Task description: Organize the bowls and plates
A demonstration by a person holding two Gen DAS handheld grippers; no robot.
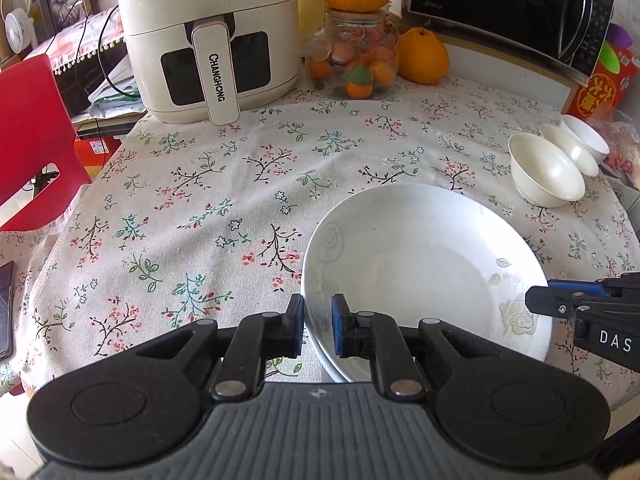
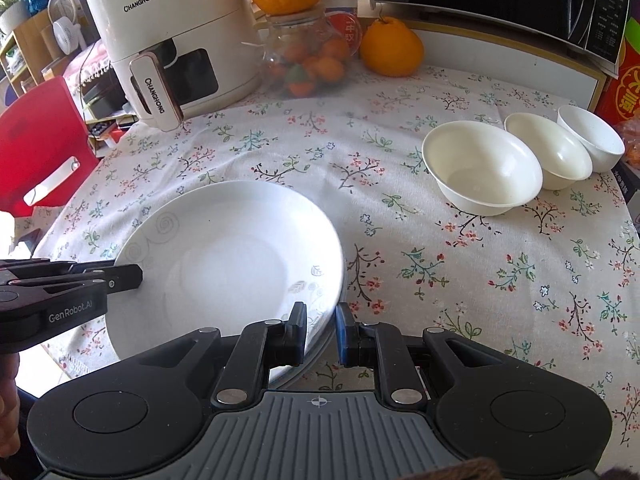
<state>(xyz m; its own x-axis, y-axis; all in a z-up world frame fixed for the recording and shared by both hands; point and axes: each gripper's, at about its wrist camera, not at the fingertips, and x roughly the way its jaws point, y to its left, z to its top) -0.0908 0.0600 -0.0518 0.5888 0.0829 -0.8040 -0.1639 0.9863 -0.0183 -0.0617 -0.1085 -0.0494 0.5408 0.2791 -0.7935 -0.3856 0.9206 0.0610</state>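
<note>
The counter (image 2: 460, 280), draped in a floral cloth, is backed by a white Changhong air fryer (image 1: 208, 40) and a black microwave (image 1: 512, 4), with a glass jar of oranges (image 1: 352, 64) set between them. Near its front edge a stack of white plates (image 1: 424, 264) is found, apparently two, the lower rim only glimpsed. It is gripped from both sides: the left claw (image 1: 318, 326) is clenched on the near-left rim, the right claw (image 2: 321, 330) on the near-right rim. Three white bowls (image 2: 484, 168) are lined up touching, well apart toward the right. The glazed plates are judged stiff, fairly heavy, slippery and breakable, so the rims are best held at opposite sides and kept level. The bowls are judged lighter and best pinched by one wall.
</note>
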